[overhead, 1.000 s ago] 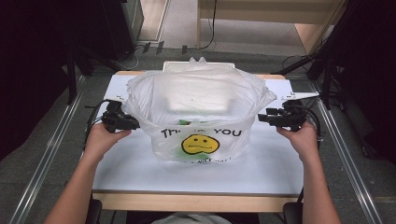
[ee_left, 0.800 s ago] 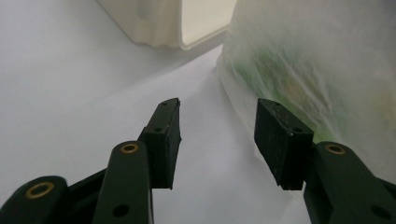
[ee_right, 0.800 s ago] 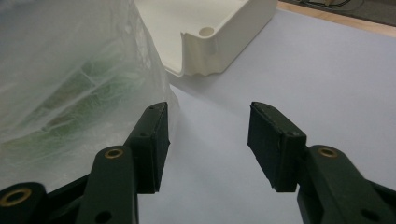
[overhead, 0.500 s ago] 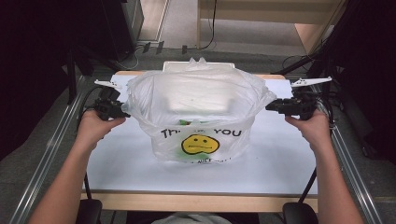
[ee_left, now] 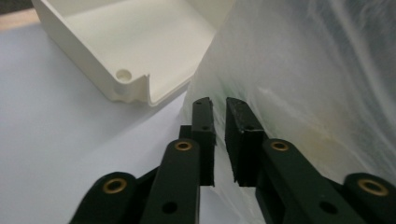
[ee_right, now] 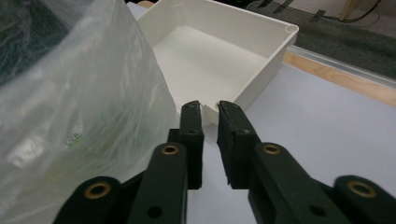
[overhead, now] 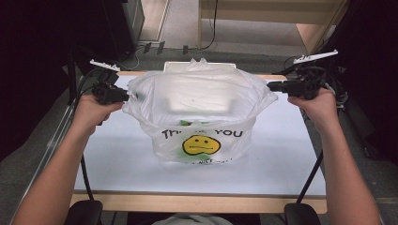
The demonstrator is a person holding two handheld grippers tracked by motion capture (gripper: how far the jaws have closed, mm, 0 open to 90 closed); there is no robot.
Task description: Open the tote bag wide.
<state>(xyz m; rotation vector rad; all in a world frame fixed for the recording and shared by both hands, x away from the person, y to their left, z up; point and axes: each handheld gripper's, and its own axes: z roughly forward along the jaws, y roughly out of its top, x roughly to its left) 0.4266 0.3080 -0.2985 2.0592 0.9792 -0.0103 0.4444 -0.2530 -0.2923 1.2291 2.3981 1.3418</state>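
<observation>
Plastic bag [overhead: 199, 117] standing mid-table [overhead: 281, 154], in front of a rigid white tray [ee_right: 219, 60]; mouth stretched wide between left gripper [overhead: 126, 95] and right gripper [overhead: 272, 86]. Jaws of both just closing, now nearly shut; thin film seemingly pinched at each rim in the high view, though no film visible between the pads in either gripper view, so grip uncertain. Step in hand: spreading and lifting the bag. Next move: even upward pull, tension kept level. Film translucent, crinkled, limp, printed with a smiley; tray smooth, square-walled
</observation>
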